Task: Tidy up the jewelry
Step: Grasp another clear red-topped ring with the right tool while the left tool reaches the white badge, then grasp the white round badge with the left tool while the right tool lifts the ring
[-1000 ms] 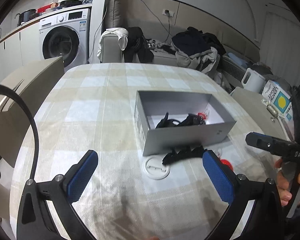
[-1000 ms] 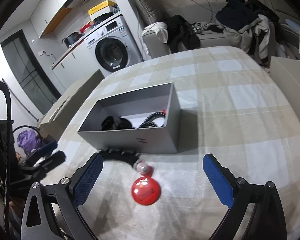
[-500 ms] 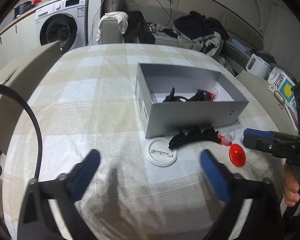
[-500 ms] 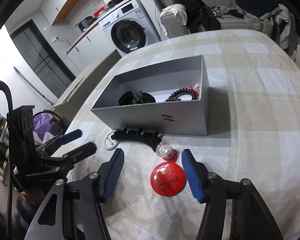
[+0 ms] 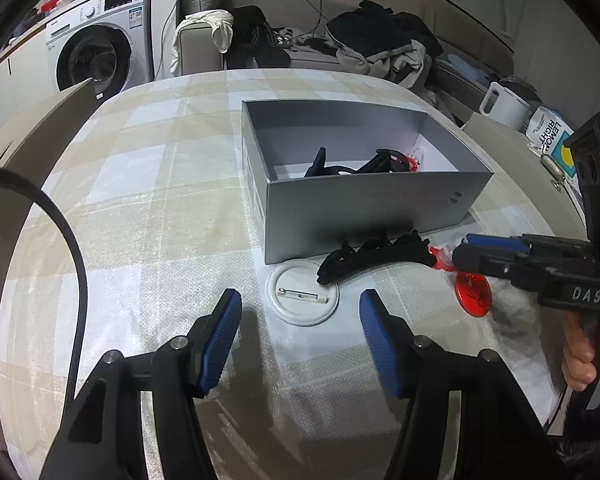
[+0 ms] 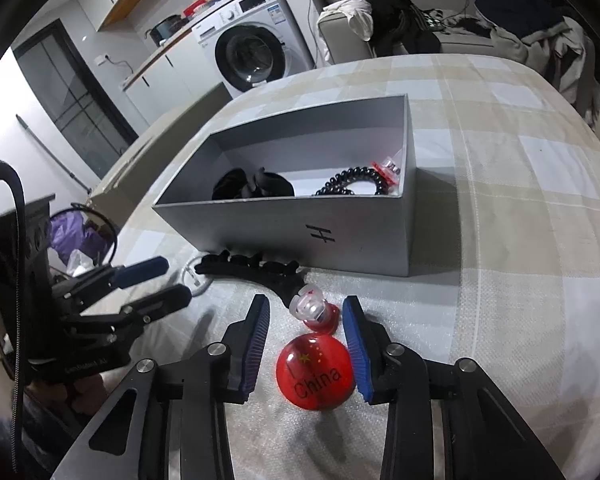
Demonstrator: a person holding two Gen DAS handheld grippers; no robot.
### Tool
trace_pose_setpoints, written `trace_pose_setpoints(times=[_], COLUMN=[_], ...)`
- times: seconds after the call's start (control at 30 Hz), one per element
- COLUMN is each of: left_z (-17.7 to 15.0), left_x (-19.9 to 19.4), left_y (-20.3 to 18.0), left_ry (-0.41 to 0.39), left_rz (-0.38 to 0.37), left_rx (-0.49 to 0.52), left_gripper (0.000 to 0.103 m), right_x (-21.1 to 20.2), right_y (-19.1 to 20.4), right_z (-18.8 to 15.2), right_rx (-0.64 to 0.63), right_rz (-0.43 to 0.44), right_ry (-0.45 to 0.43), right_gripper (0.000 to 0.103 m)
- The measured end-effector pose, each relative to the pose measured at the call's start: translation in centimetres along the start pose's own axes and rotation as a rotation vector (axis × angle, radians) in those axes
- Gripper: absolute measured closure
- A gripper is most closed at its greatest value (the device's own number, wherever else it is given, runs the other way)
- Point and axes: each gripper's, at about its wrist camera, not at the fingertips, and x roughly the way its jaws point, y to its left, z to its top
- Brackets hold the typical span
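An open grey box [image 5: 364, 208] stands on the checked tablecloth, with a black scrunchie [image 6: 252, 186] and a black coiled hair tie [image 6: 352, 184] inside. In front of it lie a black claw clip [image 5: 374, 258], a white round badge [image 5: 302, 298] face down, a red "China" badge [image 6: 315, 374] and a small clear-and-red trinket [image 6: 312, 308]. My left gripper [image 5: 299, 295] hovers at the white badge, its jaws closing and clear of the rim. My right gripper [image 6: 306, 302] straddles the trinket and red badge, jaws closing, pads not pressing.
A washing machine [image 5: 96, 56] and a sofa piled with clothes [image 5: 380, 44] stand beyond the table. A white kettle [image 5: 504, 104] sits at the right. Chair backs [image 5: 32, 120] flank the table. A hand [image 5: 584, 344] holds the right gripper's handle.
Both grippers' jaws have narrowed a lot. Both have dropped closer to the table; the left now frames the white badge and the right the red badge and trinket.
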Motion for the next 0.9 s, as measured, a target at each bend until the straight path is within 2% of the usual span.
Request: trace_pose_setpoints(times=[0.33,0.5,0.7,0.9], left_z=[0.4,0.4,0.6,0.7], left_x=[0.5,0.5,0.8,1.3], left_y=[0.1,0.1,0.0,-0.6], left_ry=[0.007,0.004,0.012,0.028], left_rz=[0.001,-0.001,0.0,0.028], left_rx=[0.0,-0.003,0.008,0.061], left_gripper=[0.047,0.047,0.047,0.047], right_x=[0.4,0.4,-1.2,-2.2], right_y=[0.8,0.9,1.4,1.0], right_z=[-0.4,-0.5,-0.9,-0.8], right_rx=[-0.051,-0.066,-0.091,-0.058], right_rz=[-0.044,-0.067,-0.02,-0.016], right_ry=[0.008,0.003,-0.048,-0.079], right_gripper=[0.077,0.087,0.087,0.087])
